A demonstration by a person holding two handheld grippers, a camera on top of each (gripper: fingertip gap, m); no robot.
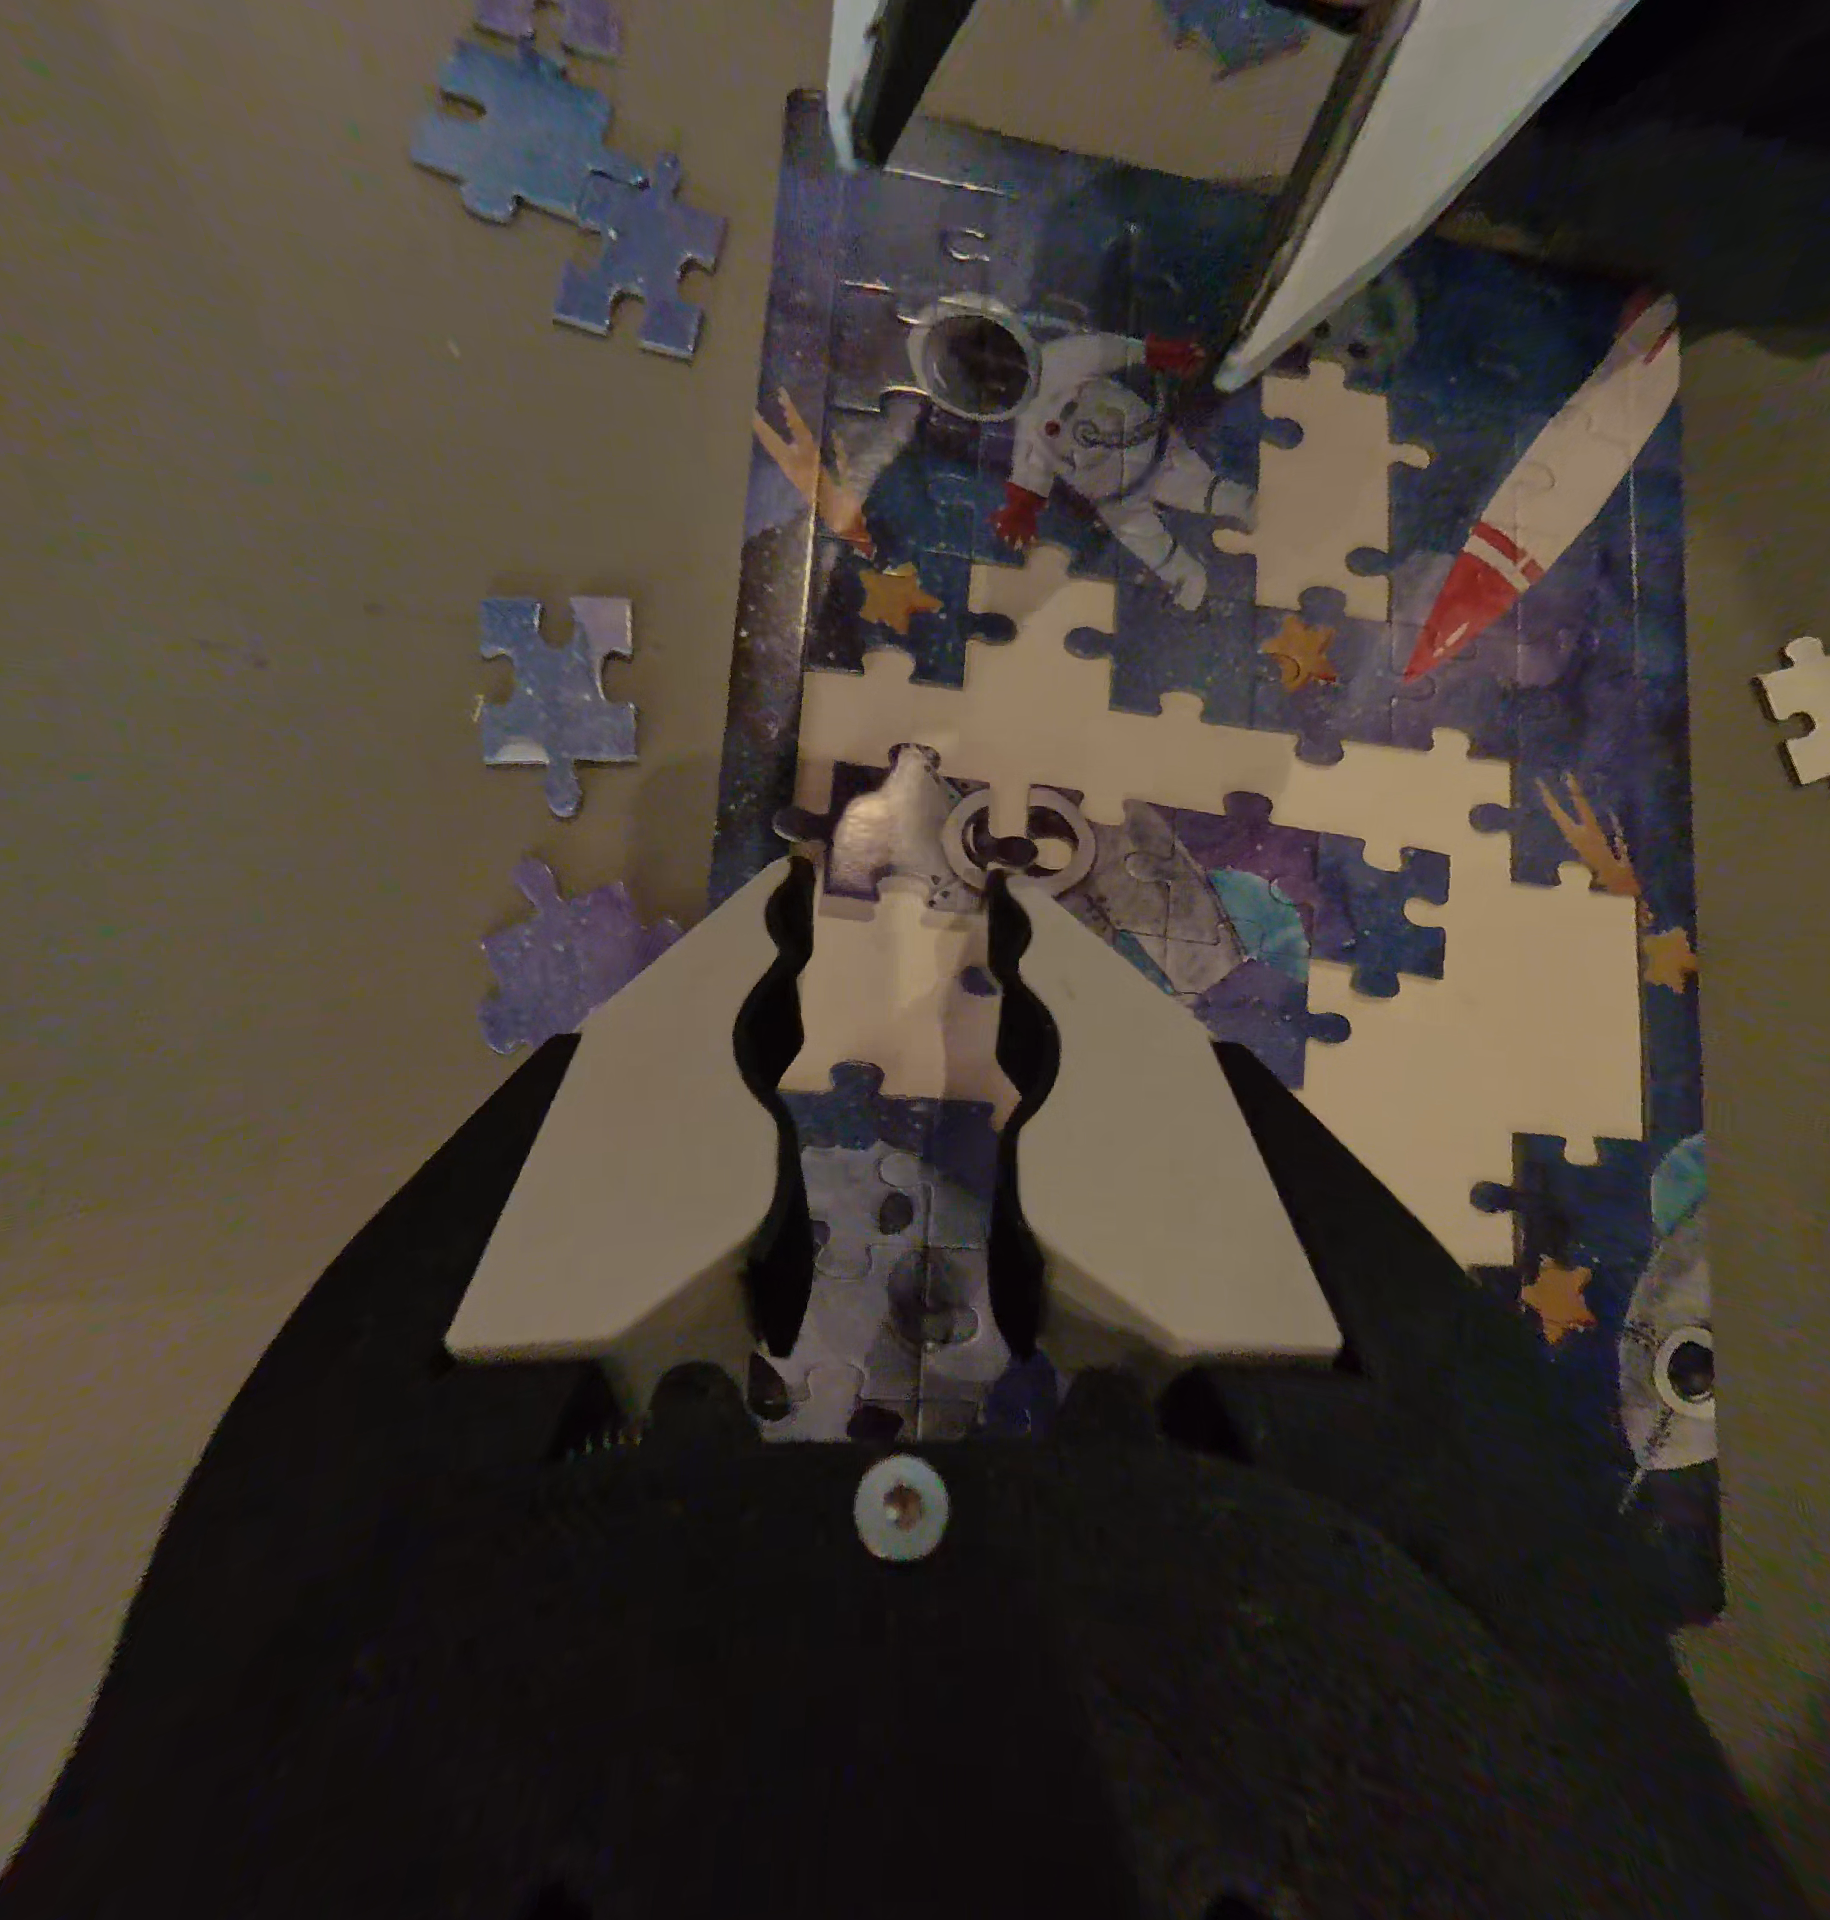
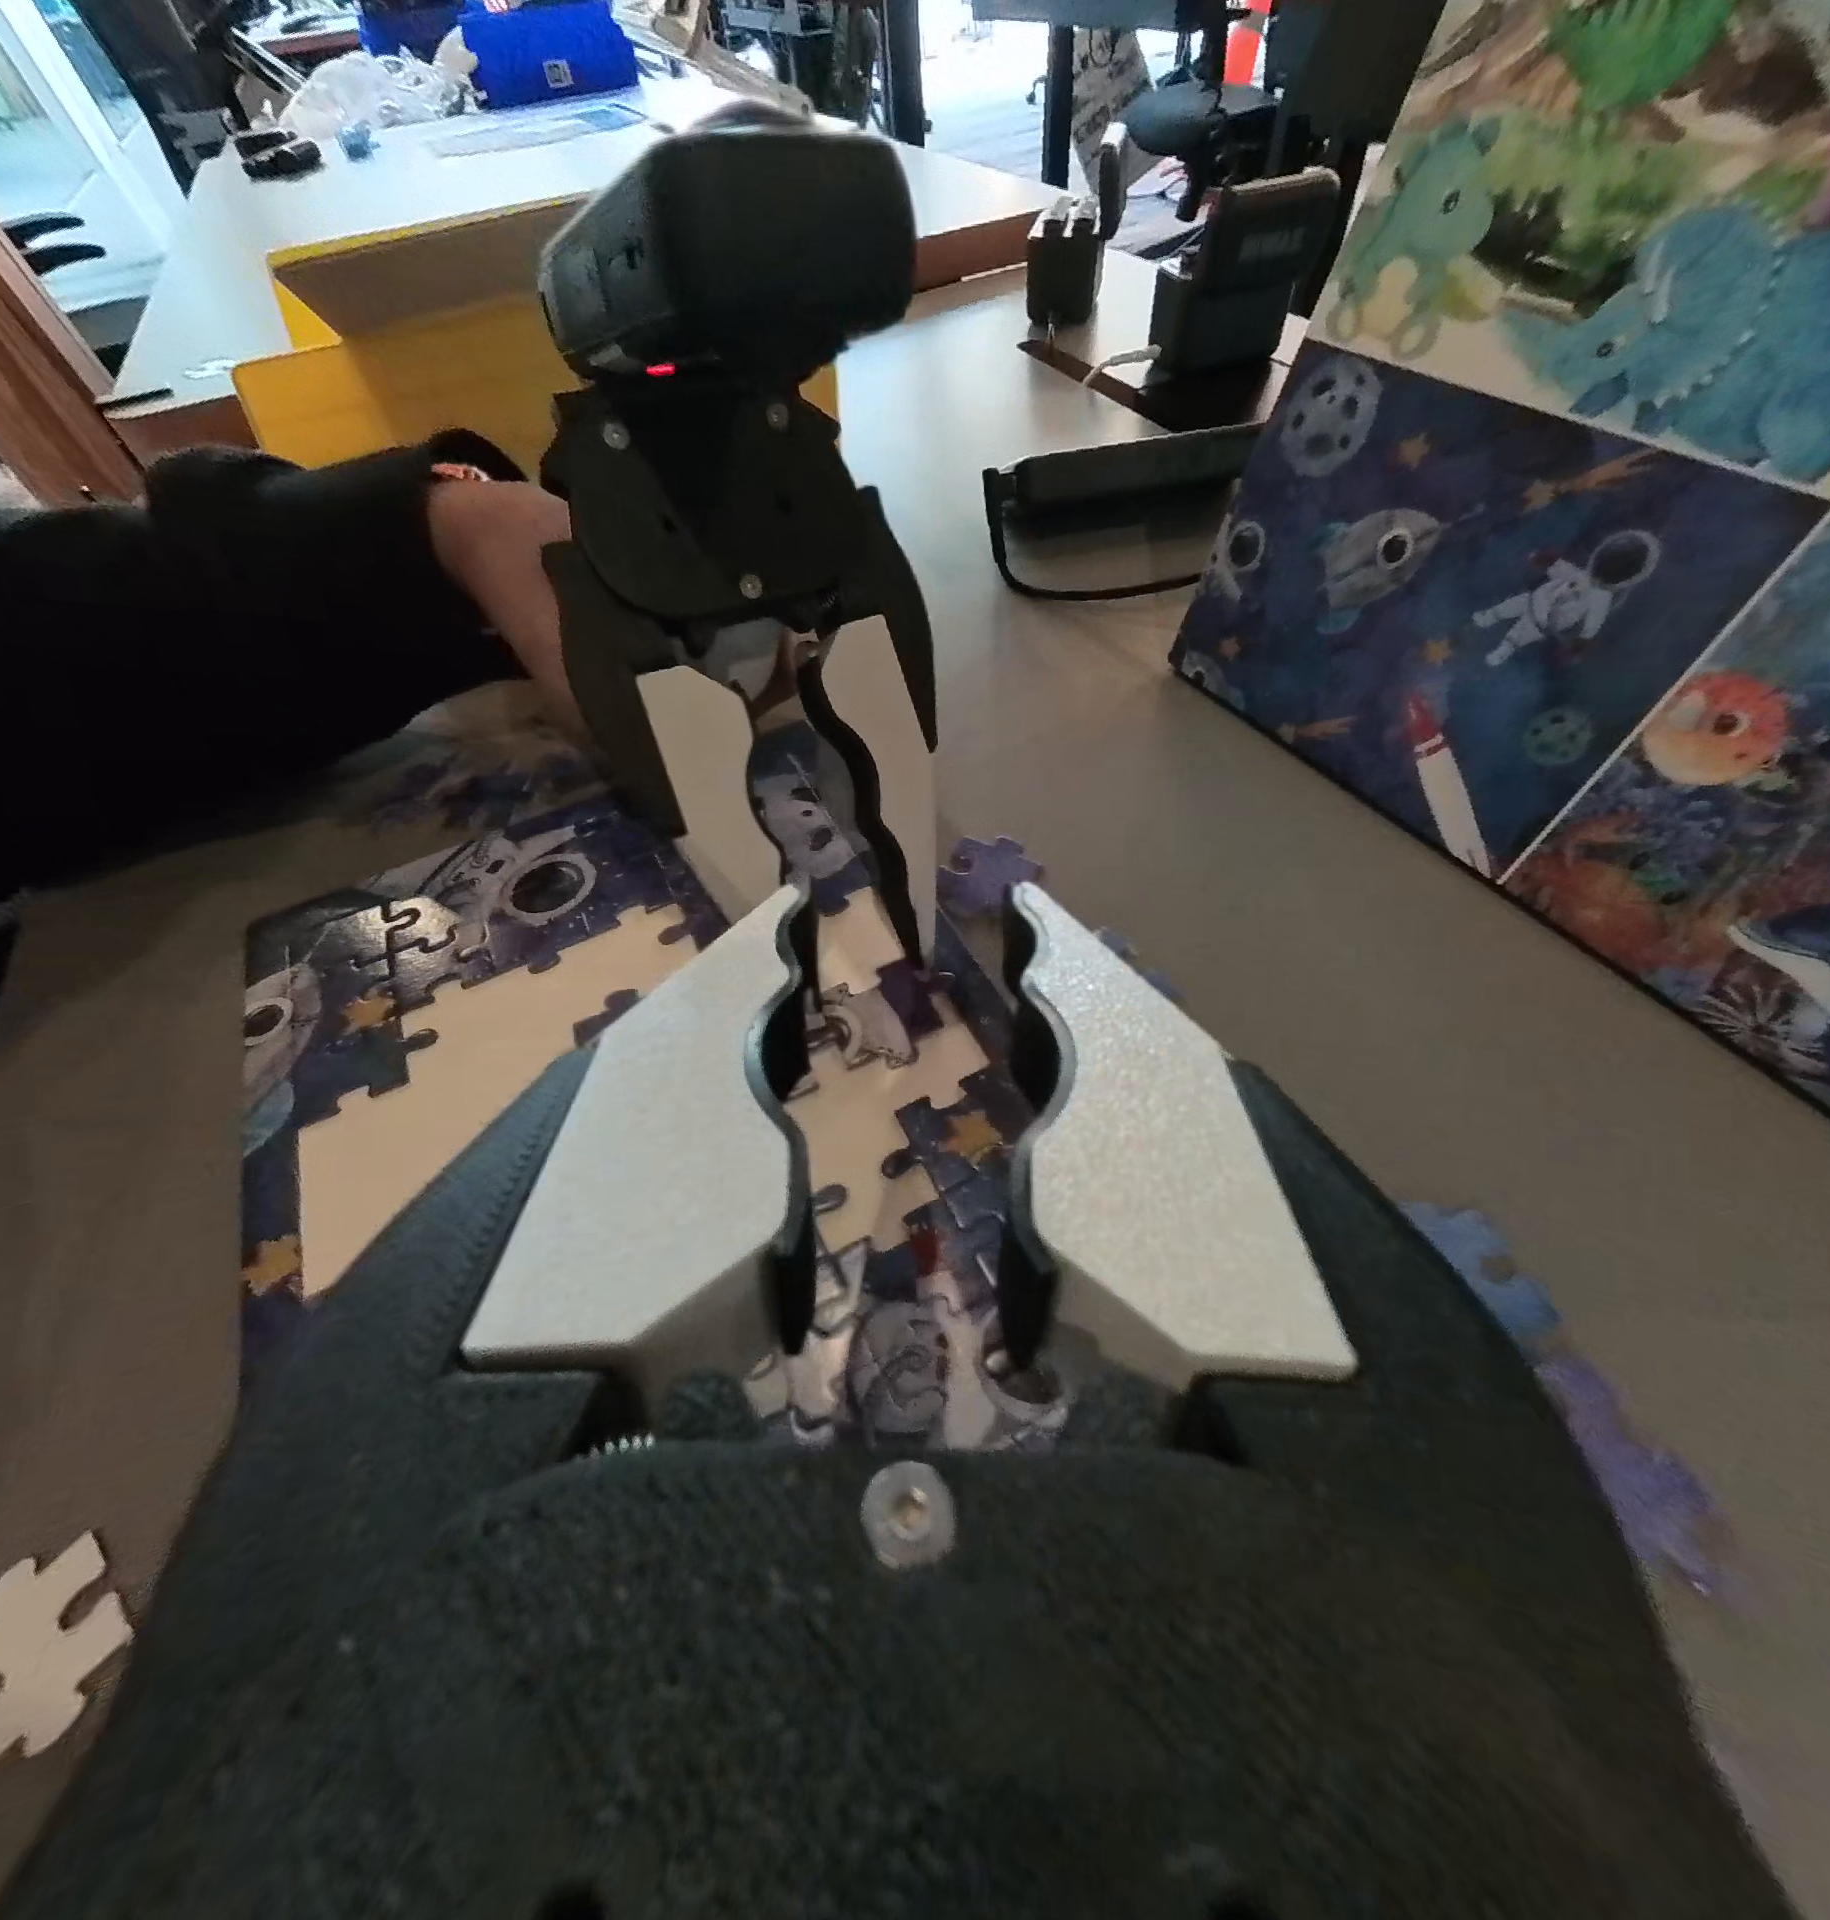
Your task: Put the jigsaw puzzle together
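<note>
Lettering found, none transcribed:

1. Dark upright box-shaped device on a stand (image 2: 1269, 249), far beyond the right gripper (image 2: 908, 904) and to its right. It has a pale line of characters on its face, too blurred to read.
2. Bright blue soft-sided box (image 2: 547, 52), far beyond and left. It carries a small pale square mark.
3. White leaning placard (image 2: 1108, 88), far beyond. It shows dark handwriting, too small to read.
4. Blue space-scene cardboard jigsaw puzzle (image 1: 1181, 665). There are faint characters on its far strip, well beyond the left gripper (image 1: 890, 878), only partly discernible.
</note>
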